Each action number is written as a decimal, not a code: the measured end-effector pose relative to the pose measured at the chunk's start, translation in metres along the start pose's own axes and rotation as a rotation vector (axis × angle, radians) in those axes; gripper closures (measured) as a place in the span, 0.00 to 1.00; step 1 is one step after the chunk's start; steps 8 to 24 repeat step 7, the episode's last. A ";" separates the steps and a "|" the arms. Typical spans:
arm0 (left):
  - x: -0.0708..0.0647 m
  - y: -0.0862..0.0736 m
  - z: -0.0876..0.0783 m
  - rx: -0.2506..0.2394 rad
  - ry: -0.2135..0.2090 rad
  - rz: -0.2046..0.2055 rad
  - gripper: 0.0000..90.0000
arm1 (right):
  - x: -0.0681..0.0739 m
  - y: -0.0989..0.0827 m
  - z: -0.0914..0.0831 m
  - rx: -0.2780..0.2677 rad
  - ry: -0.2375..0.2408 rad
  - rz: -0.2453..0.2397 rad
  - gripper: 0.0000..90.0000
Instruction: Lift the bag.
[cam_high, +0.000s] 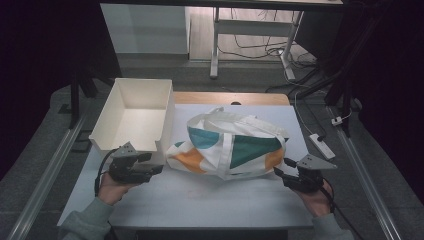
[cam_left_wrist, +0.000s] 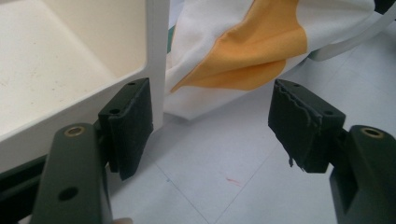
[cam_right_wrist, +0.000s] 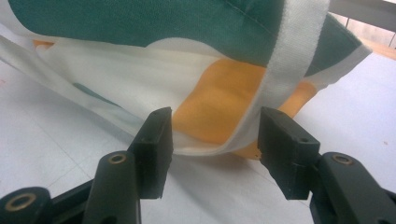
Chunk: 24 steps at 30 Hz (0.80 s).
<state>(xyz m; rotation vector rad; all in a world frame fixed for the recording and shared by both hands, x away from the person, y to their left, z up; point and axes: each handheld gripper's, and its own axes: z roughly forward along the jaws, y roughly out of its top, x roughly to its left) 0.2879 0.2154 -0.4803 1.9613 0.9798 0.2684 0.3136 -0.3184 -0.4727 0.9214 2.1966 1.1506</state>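
Note:
A cloth tote bag (cam_high: 231, 148), white with teal and orange patches, lies slumped in the middle of the white table (cam_high: 200, 200). My left gripper (cam_high: 152, 164) sits low at the bag's left end, by the white box's near corner. In the left gripper view it (cam_left_wrist: 210, 95) stands open, the bag's orange patch (cam_left_wrist: 252, 51) just ahead and nothing between the pads. My right gripper (cam_high: 281, 167) is at the bag's right end. In the right gripper view it (cam_right_wrist: 217, 122) is open around the bag's lower fold (cam_right_wrist: 219, 105) and white strap (cam_right_wrist: 289, 51), without squeezing them.
An open white box (cam_high: 134, 114) stands at the back left, its corner wall (cam_left_wrist: 156, 56) right beside my left jaw. A power strip (cam_high: 322, 145) lies off the table's right edge. Bare tabletop stretches in front of the bag.

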 end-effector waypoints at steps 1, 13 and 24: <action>0.000 0.000 0.000 0.000 0.000 0.002 0.34 | 0.000 0.001 0.000 -0.002 0.000 -0.002 0.51; 0.001 0.000 0.000 0.004 0.003 -0.002 0.33 | 0.000 0.002 -0.002 -0.008 -0.002 -0.008 0.51; 0.001 0.000 0.000 0.004 0.003 -0.002 0.33 | 0.000 0.002 -0.002 -0.008 -0.002 -0.008 0.51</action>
